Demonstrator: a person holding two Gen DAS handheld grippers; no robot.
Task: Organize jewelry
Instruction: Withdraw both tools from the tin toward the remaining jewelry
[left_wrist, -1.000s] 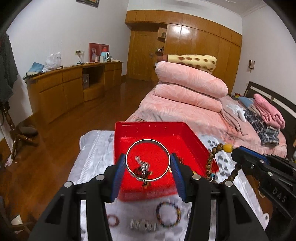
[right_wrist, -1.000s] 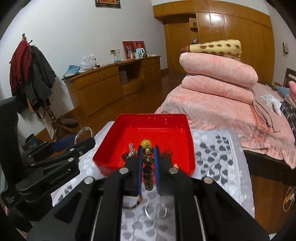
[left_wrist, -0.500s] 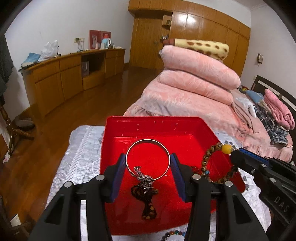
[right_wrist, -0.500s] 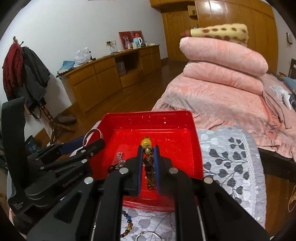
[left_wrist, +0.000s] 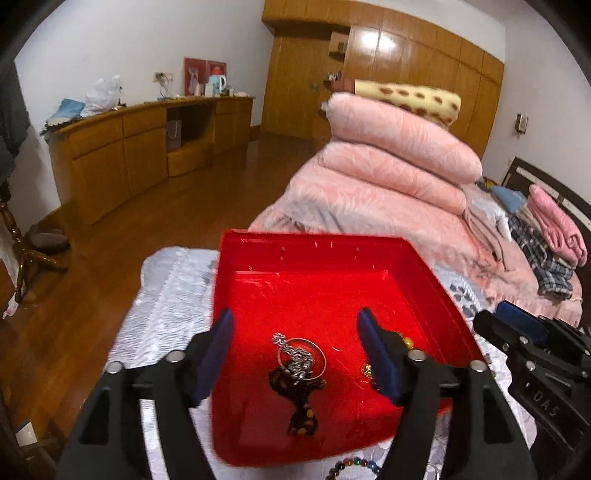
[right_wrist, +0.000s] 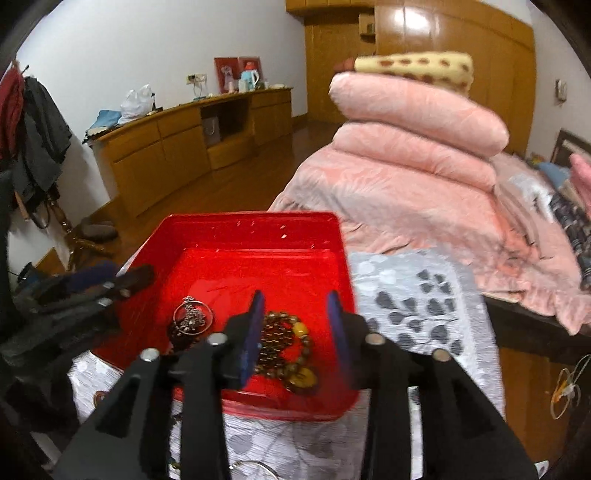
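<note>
Now both my tools have just been opening and hold nothing, my left gripper (left_wrist: 295, 350) wide over the silver bangle (left_wrist: 301, 357) and my right gripper (right_wrist: 295, 328) half open over the bead bracelet (right_wrist: 290, 350), both lying in the red tray (left_wrist: 314, 254), with more beads (left_wrist: 356, 463) near me on the cloth.

Dim indoor light, motion blur, fisheye warping (dark corners)
</note>
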